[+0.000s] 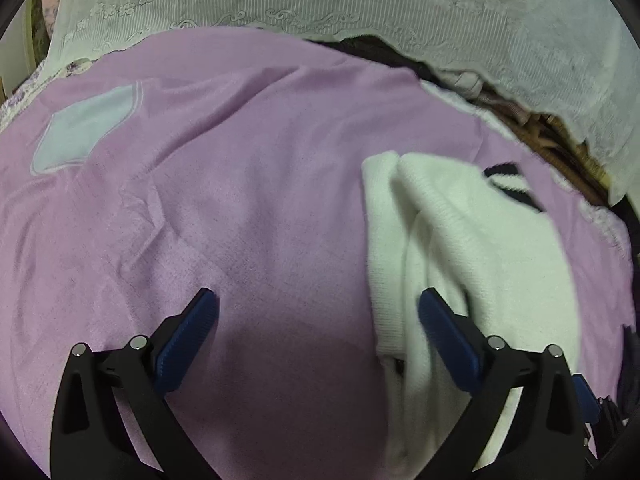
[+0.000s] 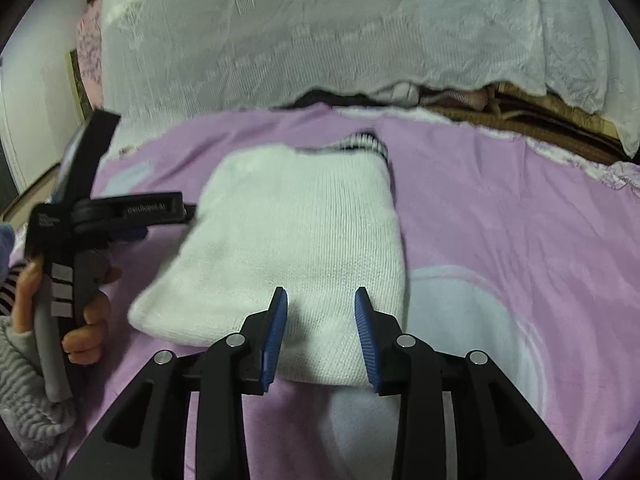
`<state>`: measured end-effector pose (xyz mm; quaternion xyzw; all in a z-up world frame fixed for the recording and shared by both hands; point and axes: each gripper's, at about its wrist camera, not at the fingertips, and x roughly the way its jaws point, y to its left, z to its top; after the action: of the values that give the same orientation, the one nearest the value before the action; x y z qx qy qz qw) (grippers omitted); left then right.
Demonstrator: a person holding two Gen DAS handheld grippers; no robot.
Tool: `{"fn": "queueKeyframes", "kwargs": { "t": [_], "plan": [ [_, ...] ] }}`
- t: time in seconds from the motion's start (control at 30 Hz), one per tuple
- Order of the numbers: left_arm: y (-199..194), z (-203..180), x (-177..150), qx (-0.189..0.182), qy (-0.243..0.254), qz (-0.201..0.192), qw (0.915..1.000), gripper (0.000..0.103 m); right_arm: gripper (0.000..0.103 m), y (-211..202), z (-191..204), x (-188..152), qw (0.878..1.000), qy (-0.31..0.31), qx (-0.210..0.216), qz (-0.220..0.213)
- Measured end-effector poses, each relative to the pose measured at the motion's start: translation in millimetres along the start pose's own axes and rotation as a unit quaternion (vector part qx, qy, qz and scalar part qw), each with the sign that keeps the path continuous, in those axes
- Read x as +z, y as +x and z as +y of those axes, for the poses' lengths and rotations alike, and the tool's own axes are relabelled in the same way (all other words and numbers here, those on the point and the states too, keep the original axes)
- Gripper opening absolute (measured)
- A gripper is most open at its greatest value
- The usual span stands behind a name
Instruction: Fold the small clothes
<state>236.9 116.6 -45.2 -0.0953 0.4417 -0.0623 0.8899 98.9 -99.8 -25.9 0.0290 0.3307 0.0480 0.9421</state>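
Right hand-held gripper (image 2: 321, 298) tilted down, released over the folded white sweater (image 2: 296, 240); left hand-held gripper (image 1: 318, 300) released wide, purple blanket (image 1: 240, 160) bare toward 10 o'clock.

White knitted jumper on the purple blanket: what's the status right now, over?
Left gripper open, empty. Right gripper open over the folded white knitted jumper, not gripping. Jumper flat on the purple blanket. Nothing in the way.

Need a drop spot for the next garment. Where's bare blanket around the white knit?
Free: purple blanket left of the white knit, up to the pale patch; also right of the knit in the right view. Crowded: far edge, clutter under the lace cover.
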Motion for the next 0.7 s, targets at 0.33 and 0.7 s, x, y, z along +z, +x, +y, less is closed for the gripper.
{"fn": "queueKeyframes", "kwargs": {
  "t": [0.33, 0.7],
  "plan": [
    [1, -28, -19, -0.102, 0.033, 0.047, 0.9931, 0.099, 0.069, 17, 4, -7, 0.999, -0.015, 0.014, 0.034],
    [2, -9, -13, -0.173, -0.029, 0.057, 0.9828, 0.099, 0.078, 3, -23, 4, 0.998, 0.049, 0.036, -0.002]
  ]
}}
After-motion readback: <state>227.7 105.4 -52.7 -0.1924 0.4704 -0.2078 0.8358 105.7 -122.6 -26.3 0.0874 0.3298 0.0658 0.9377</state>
